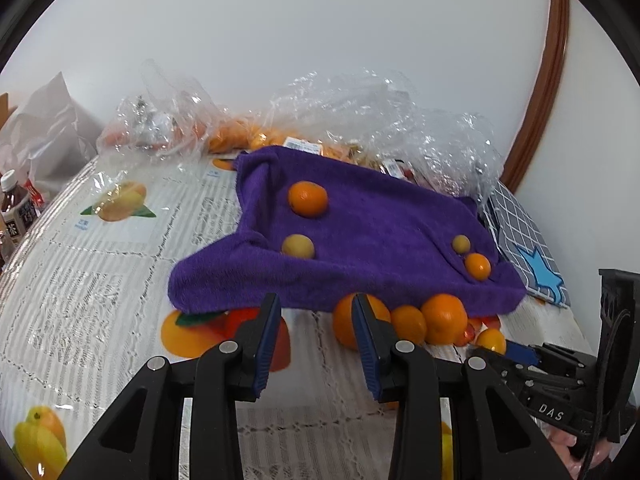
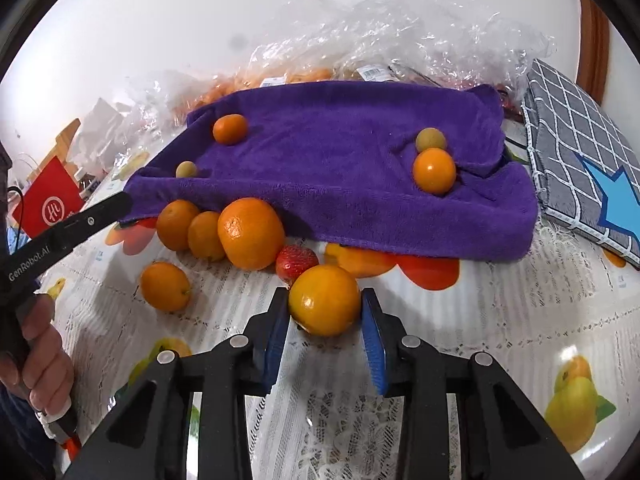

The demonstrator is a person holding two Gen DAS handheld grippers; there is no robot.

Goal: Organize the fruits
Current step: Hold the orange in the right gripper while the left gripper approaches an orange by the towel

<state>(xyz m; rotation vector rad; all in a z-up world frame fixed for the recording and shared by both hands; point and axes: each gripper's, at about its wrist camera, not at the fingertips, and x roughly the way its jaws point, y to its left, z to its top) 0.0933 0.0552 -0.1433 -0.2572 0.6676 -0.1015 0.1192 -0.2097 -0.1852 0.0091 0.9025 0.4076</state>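
A purple towel [image 2: 340, 168] lies on the table; it also shows in the left wrist view [image 1: 360, 240]. On it sit two oranges [image 2: 229, 129] [image 2: 434, 171] and two small yellow-green fruits [image 2: 430, 140] [image 2: 186, 169]. In front of its near edge lie several oranges [image 2: 250, 233] and a strawberry [image 2: 297, 263]. My right gripper [image 2: 325, 308] has its jaws around an orange [image 2: 324, 300] on the table, pads touching its sides. My left gripper [image 1: 316, 316] is open and empty, just in front of the towel's edge, next to an orange [image 1: 346, 322].
Crinkled clear plastic bags [image 1: 380, 120] with more fruit lie behind the towel. A grey checked cushion [image 2: 580, 152] with a blue star lies at the right. Bottles [image 1: 16, 208] stand at the far left. The tablecloth [image 1: 100, 280] is white lace with fruit prints.
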